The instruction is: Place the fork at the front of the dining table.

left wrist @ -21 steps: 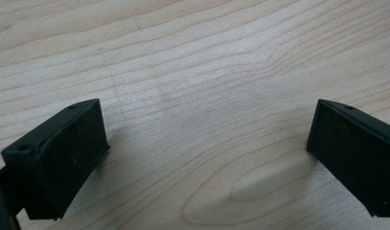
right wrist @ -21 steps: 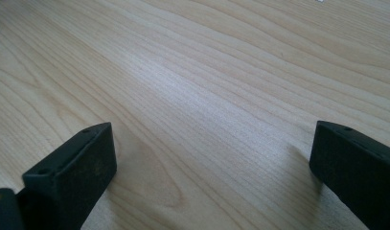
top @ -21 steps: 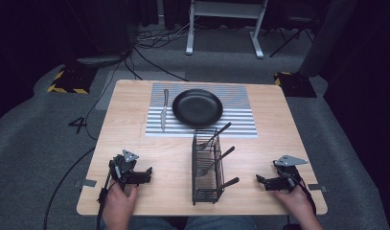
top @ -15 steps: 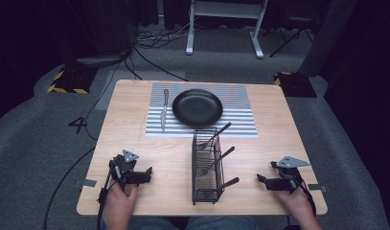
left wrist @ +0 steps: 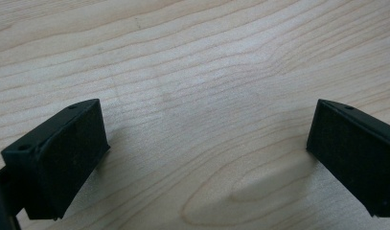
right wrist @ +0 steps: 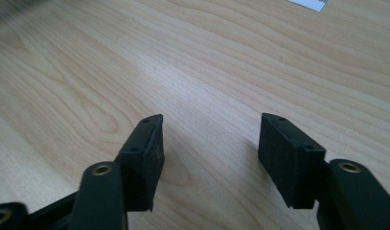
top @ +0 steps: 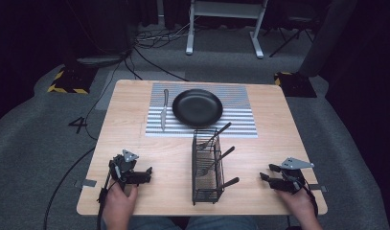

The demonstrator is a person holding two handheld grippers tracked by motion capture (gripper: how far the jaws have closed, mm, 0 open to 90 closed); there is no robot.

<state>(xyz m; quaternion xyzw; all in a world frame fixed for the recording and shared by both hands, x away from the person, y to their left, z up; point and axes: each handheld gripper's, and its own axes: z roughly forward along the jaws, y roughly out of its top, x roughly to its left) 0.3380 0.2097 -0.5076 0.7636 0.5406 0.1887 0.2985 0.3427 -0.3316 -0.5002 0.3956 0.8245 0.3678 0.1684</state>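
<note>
Both grippers rest spread and empty on the pale wooden bench [top: 149, 143]. The black wire cutlery caddy [top: 206, 165] stands between them, inboard of your right gripper [top: 271, 178]; from your left gripper [top: 145, 173], approach a utensil handle squarely and pinch it mid-shaft.

Black wire caddy [top: 206, 165] upright, cutlery inside.

Left claw [left wrist: 207, 153] jaws spread wide, nothing between them, pale wooden table [left wrist: 197, 62] close beneath
</note>
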